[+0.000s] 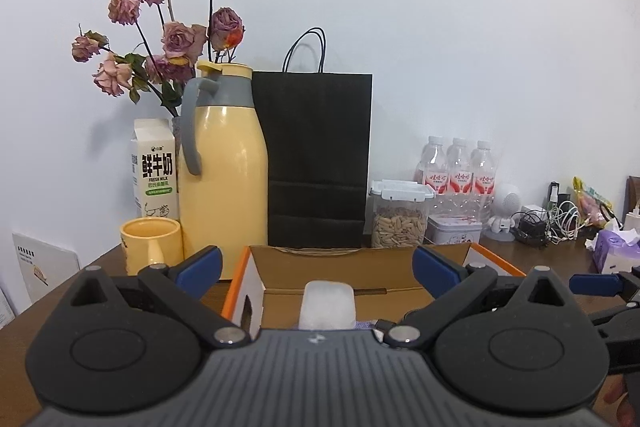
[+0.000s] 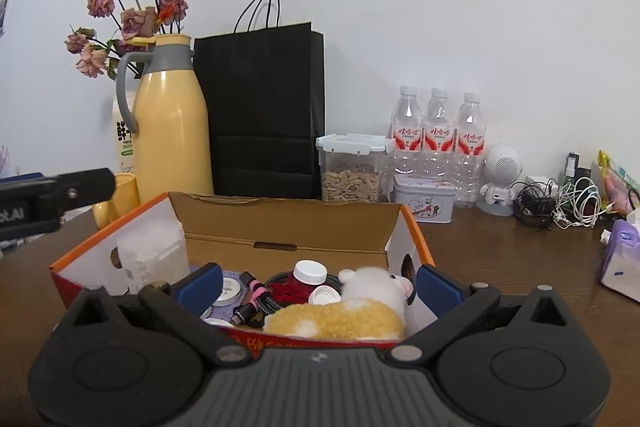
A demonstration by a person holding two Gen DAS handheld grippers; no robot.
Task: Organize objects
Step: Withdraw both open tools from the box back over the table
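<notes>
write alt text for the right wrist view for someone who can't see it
The right gripper hangs open over an open cardboard box holding a plush sheep, a coiled cable and small jars. Behind stand a yellow thermos, black paper bag and three water bottles.

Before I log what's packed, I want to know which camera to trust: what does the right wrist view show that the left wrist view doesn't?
Only the right wrist view shows the box's contents: a plush toy, a red bottle, a cable and a tin.

Only the left wrist view shows the whole milk carton and the mug's open top.

Both show the box, the translucent case inside it, the thermos, black bag and water bottles.
</notes>
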